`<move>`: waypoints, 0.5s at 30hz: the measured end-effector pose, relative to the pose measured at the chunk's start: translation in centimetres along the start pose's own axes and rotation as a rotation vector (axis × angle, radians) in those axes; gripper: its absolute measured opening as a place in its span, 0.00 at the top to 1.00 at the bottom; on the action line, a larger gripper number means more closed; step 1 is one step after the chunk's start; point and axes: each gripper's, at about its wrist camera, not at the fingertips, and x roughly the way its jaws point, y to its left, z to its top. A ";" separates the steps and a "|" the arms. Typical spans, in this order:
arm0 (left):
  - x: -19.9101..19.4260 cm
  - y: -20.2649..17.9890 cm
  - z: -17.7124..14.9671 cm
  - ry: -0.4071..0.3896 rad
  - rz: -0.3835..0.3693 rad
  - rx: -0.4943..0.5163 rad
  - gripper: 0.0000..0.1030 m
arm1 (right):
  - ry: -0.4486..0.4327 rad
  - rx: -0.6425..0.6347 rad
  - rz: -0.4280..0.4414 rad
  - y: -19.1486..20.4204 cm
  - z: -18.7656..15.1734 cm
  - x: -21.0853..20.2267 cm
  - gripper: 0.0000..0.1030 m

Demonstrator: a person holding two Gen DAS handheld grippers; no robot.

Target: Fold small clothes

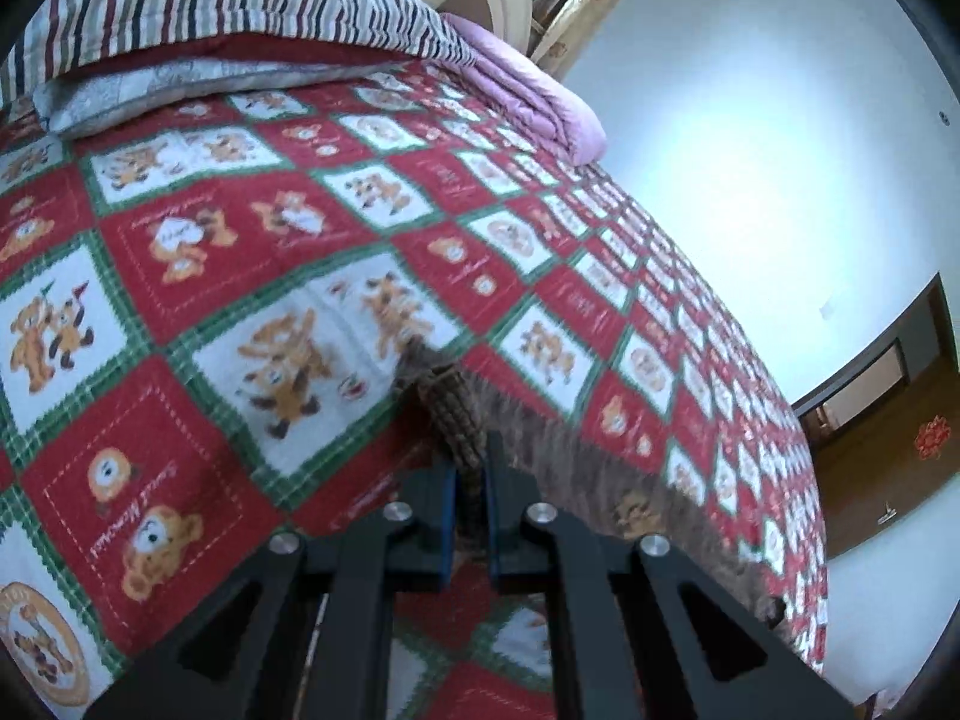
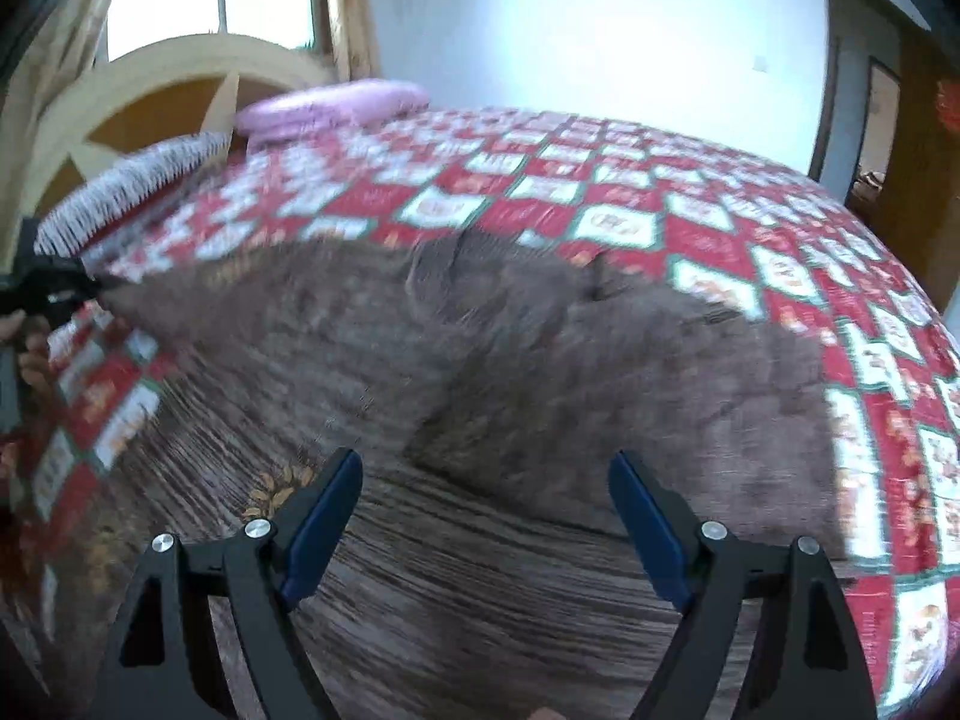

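Note:
A brown striped knit garment (image 2: 480, 360) lies spread on the red, white and green bear-print bedspread (image 2: 690, 228). My left gripper (image 1: 472, 468) is shut on a ribbed edge of the garment (image 1: 450, 408) and holds it just above the bed; this gripper also shows at the far left of the right wrist view (image 2: 90, 285), pinching a corner of the cloth. My right gripper (image 2: 483, 480) is open and empty, its blue pads (image 2: 324, 516) wide apart just above the near part of the garment.
A striped quilt and pillow (image 1: 228, 6) and a folded pink blanket (image 1: 540, 96) lie at the head of the bed by the wooden headboard (image 2: 162, 96). A white wall and a brown door (image 2: 900, 150) stand beyond the bed's far side.

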 end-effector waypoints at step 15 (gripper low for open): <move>-3.6 -19.2 -3.4 -0.103 -0.122 0.302 0.93 | -0.074 0.216 -0.163 -12.3 -6.2 -5.6 0.18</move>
